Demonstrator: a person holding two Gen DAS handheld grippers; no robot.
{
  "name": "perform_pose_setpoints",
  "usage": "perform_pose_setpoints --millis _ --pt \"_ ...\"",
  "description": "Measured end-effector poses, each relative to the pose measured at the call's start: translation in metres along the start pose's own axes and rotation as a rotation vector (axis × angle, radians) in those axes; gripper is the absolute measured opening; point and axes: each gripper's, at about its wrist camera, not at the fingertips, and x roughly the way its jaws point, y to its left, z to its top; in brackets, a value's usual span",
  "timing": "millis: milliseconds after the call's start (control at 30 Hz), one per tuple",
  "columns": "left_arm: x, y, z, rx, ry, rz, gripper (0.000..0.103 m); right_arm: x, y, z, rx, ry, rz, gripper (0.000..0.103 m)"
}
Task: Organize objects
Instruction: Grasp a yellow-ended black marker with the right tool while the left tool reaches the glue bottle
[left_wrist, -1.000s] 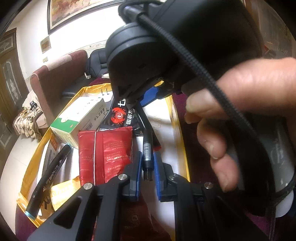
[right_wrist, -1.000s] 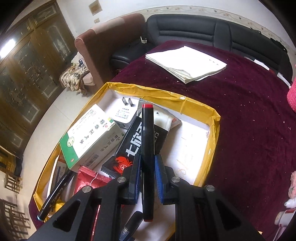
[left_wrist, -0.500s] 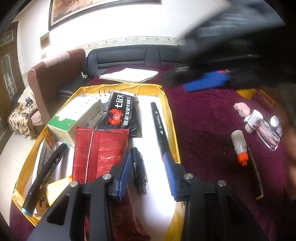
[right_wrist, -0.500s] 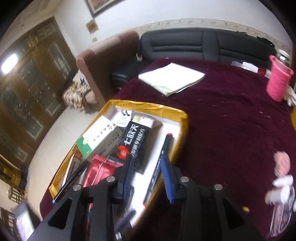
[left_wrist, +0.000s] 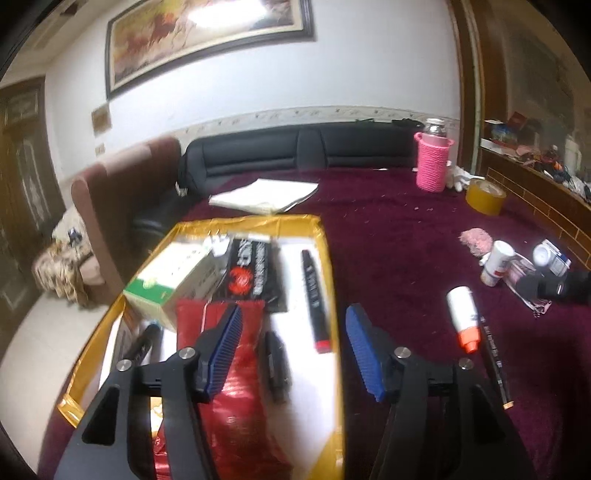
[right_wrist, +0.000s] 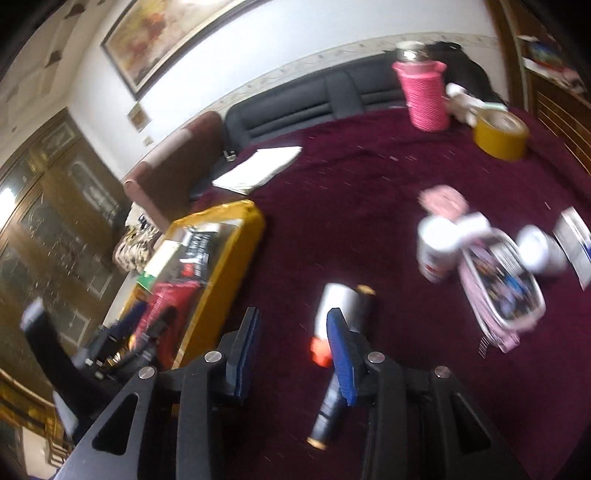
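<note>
A yellow-rimmed box holds a green-white carton, a black crab packet, a red packet and a red-tipped black marker. My left gripper hovers over the box with its jaws opening. A short black pen lies loose below them. My right gripper hangs over the maroon cloth, jaws opening, only cloth between the pads. A white bottle with an orange cap and a thin black pen lie just past its right finger.
On the cloth to the right lie a pink pouch, two small white jars, a pink puff and a card. Farther back stand a yellow tape roll, a pink-covered bottle and papers. A sofa lies beyond.
The left gripper let go of the short black pen and opened. The right gripper dropped the red-tipped marker in the box, then swung right over the cloth to the orange-capped bottle.
</note>
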Motion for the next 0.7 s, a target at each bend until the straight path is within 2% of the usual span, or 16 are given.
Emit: perform_pose_setpoints --millis 133,267,367,500,533,633,700 --pt "-0.003 -0.026 0.009 0.055 0.027 -0.072 0.060 -0.001 -0.020 -0.015 0.034 0.014 -0.011 0.042" --pt "0.013 -0.051 0.015 0.076 0.154 -0.187 0.060 0.014 -0.023 -0.027 0.023 0.059 -0.034 0.042" --pt "0.023 -0.057 0.013 0.075 0.190 -0.186 0.060 0.022 -0.015 -0.036 -0.023 0.087 -0.061 0.042" --pt "0.030 -0.058 0.012 0.059 0.211 -0.179 0.060 0.046 -0.011 -0.038 -0.077 0.140 -0.146 0.042" --pt "0.032 -0.058 0.013 0.061 0.219 -0.174 0.060 0.051 -0.008 -0.039 -0.105 0.143 -0.166 0.040" --pt "0.035 -0.061 0.014 0.065 0.237 -0.178 0.060 0.054 -0.003 -0.040 -0.190 0.130 -0.235 0.017" --pt "0.038 -0.067 0.015 0.082 0.252 -0.191 0.060 0.052 -0.010 -0.040 -0.195 0.120 -0.245 0.016"
